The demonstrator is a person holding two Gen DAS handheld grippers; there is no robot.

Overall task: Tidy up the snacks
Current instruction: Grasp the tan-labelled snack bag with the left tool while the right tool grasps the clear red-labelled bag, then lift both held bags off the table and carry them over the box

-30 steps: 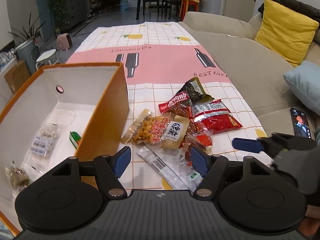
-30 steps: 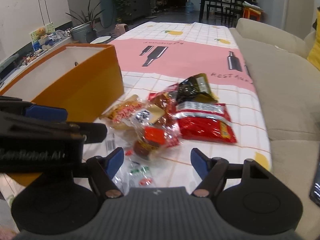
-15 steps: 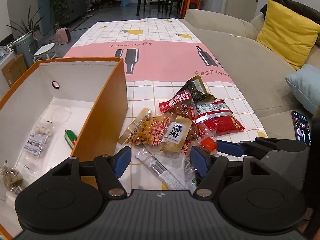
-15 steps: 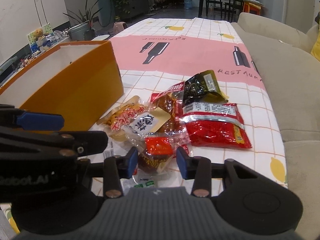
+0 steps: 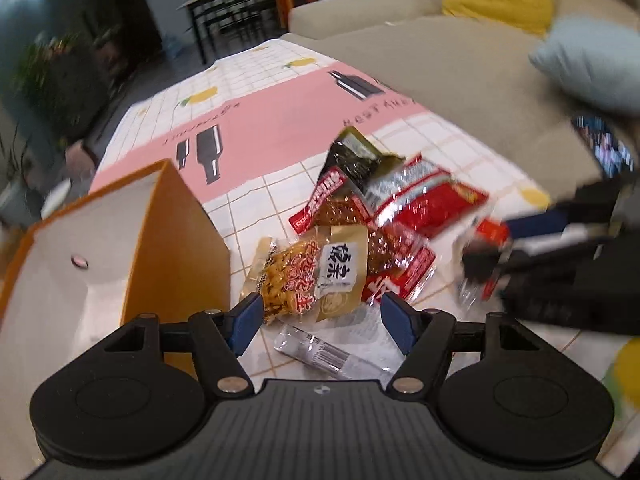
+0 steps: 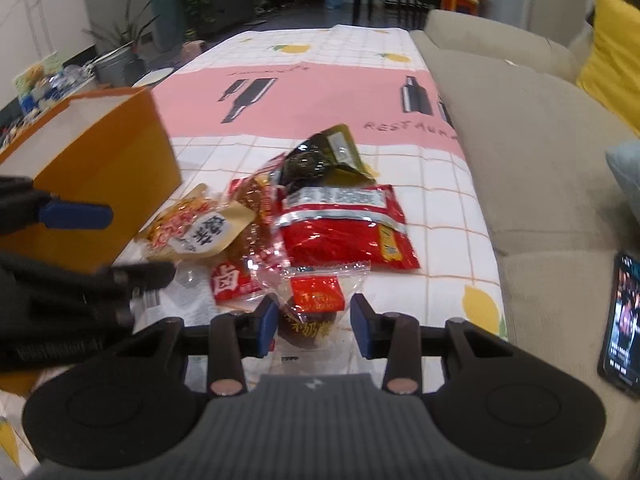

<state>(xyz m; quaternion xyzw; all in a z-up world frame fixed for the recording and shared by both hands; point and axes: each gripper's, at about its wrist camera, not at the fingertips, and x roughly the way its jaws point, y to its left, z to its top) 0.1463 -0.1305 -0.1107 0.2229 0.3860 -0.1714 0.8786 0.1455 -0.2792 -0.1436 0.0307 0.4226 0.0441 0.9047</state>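
- A checked, pink-banded cloth covers the counter [image 6: 440, 216], a sofa along one edge.
- Snack packets [image 6: 344, 232] lie heaped beside the orange box [image 6: 120, 168].
- Right hand-held gripper [image 6: 314, 326] clamps a clear-wrapped snack [image 6: 316, 300].
- Left hand-held gripper [image 5: 322, 320] gapes wide, holding nothing.

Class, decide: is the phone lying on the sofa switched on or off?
On. The phone on the sofa shows a lit, colourful picture on its screen.

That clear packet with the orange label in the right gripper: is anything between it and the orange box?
Yes. The left gripper hangs between the clear packet and the orange box, and the peanut bag lies on the table along that way.
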